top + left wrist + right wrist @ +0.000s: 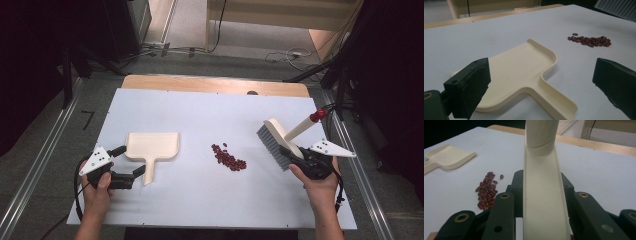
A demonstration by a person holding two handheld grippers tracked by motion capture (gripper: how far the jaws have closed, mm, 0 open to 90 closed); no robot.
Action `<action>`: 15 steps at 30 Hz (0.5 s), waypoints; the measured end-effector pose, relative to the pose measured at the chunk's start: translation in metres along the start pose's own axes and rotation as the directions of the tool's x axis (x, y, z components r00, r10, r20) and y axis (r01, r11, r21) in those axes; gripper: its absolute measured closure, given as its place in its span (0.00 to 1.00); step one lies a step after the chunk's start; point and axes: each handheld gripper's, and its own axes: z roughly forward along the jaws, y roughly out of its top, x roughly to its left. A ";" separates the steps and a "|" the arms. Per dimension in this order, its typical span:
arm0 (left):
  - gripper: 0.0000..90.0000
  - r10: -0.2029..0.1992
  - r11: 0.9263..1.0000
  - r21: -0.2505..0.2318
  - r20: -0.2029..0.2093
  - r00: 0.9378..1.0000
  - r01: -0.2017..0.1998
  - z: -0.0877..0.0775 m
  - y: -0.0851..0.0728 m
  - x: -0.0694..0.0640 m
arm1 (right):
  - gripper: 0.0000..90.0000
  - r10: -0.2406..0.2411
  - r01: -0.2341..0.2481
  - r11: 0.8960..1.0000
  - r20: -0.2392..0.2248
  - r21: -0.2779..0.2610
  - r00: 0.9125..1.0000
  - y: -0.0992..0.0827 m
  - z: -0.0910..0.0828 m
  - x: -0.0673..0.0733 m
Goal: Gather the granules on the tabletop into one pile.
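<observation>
right gripper (295,156) clamps brush (274,138), bristles toward beans (229,158) | left gripper (131,165) agape, straddling dustpan (151,148) handle, ungripped

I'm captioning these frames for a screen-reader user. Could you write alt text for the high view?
A person's right tongs grip a cream hand brush held tilted above the white table, right of a small pile of red beans. At left, the open left tongs straddle the handle of a cream dustpan lying flat.
</observation>
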 end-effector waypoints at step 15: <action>0.02 -0.011 1.000 0.014 -0.024 1.000 0.012 -0.004 0.025 -0.020 | 0.73 0.066 -0.063 0.997 0.082 -0.035 0.994 -0.018 -0.024 -0.020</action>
